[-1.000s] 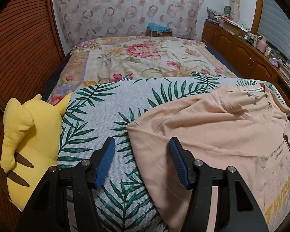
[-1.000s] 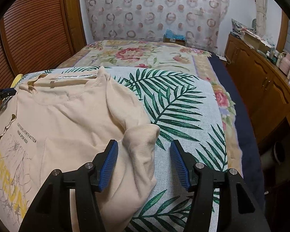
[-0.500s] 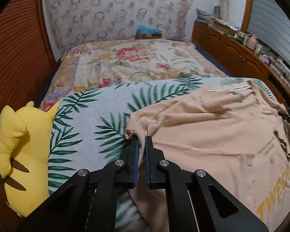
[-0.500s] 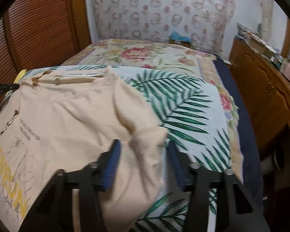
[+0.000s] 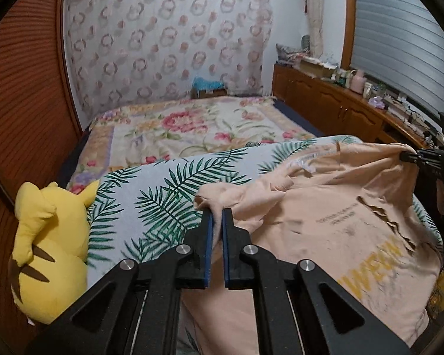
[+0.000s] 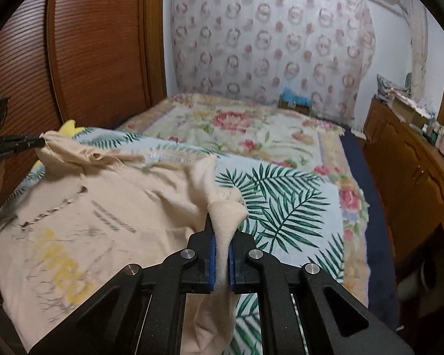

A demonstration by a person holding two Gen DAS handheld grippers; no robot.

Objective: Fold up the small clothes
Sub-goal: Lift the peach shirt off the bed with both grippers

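A peach sweatshirt with yellow lettering hangs between my two grippers above a palm-leaf blanket. My left gripper is shut on the sweatshirt's left shoulder edge. My right gripper is shut on a bunch of sleeve fabric at the sweatshirt's right side. Each gripper shows in the other's view, the right one at the far right and the left one at the far left, both pinching the cloth. The lower part of the sweatshirt still lies on the blanket.
A yellow plush toy lies at the blanket's left edge. A floral bedspread covers the far half of the bed. A wooden cabinet with clutter runs along the right. A slatted wooden wall stands on the left.
Both grippers have closed on the sweatshirt, the left first, and have lifted its upper edge off the blanket. The cloth now stretches between them.
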